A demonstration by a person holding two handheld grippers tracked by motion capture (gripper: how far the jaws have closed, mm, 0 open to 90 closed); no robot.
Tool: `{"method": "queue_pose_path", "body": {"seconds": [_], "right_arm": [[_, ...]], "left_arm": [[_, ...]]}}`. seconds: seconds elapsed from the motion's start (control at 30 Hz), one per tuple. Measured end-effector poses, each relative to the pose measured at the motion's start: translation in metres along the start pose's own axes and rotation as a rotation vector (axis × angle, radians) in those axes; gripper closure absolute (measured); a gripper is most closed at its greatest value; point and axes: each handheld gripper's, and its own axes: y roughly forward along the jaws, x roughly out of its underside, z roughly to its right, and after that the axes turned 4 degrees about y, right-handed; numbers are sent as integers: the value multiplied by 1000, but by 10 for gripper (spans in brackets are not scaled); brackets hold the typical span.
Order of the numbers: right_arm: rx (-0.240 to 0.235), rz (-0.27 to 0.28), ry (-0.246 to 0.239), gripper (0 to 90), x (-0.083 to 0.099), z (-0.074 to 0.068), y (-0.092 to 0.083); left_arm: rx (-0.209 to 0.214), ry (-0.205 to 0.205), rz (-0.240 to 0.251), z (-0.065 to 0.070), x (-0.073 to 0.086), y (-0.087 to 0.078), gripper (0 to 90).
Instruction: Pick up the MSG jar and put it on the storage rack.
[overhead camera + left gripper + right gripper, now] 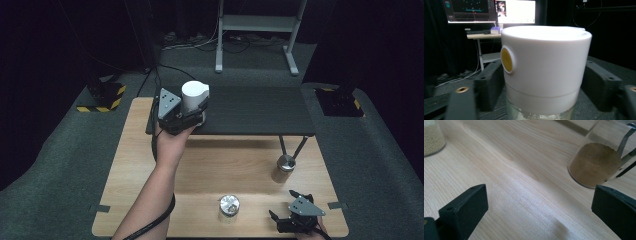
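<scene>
Where the carpeted floor (60, 165) surrounds the work area on all sides, the light wooden table (150, 200) fills the lower centre of the high view, with a dark raised shelf (260, 112) across its far edge. The shelf's right two-thirds are bare, and the wood between the shelf's front edge and the near table edge is open apart from two jars. A grey desk frame (260, 25) stands on the floor at upper centre, against a black background.

The left gripper (181, 112) sits at the shelf's left end, upper left of centre. Its jaws stand on either side of a white-lidded jar (544, 72) resting on the shelf; in the left gripper view small gaps show between the pads and the lid, so the jar is flanked, not clamped. The lid carries a yellow round spot (506, 60) on its side, and glass with pale contents shows below it. Monitors (491, 11) glow behind at upper left.

The right gripper (295, 212) rests at the lower right table edge, jaws wide apart over bare wood.

A steel-capped jar (285, 167) stands at centre right, near the shelf legs; the right gripper view shows it holds brown powder (595, 163). A second steel-capped jar (229, 205) stands at lower centre, holding pale granules (432, 137).
</scene>
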Motion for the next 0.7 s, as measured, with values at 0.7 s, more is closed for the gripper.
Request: {"method": "queue_pose_path", "body": {"seconds": [0.7], "right_arm": [[4, 0, -13, 0, 0, -1, 1]], "left_arm": [[-15, 16, -21, 2, 2, -6, 3]]}}
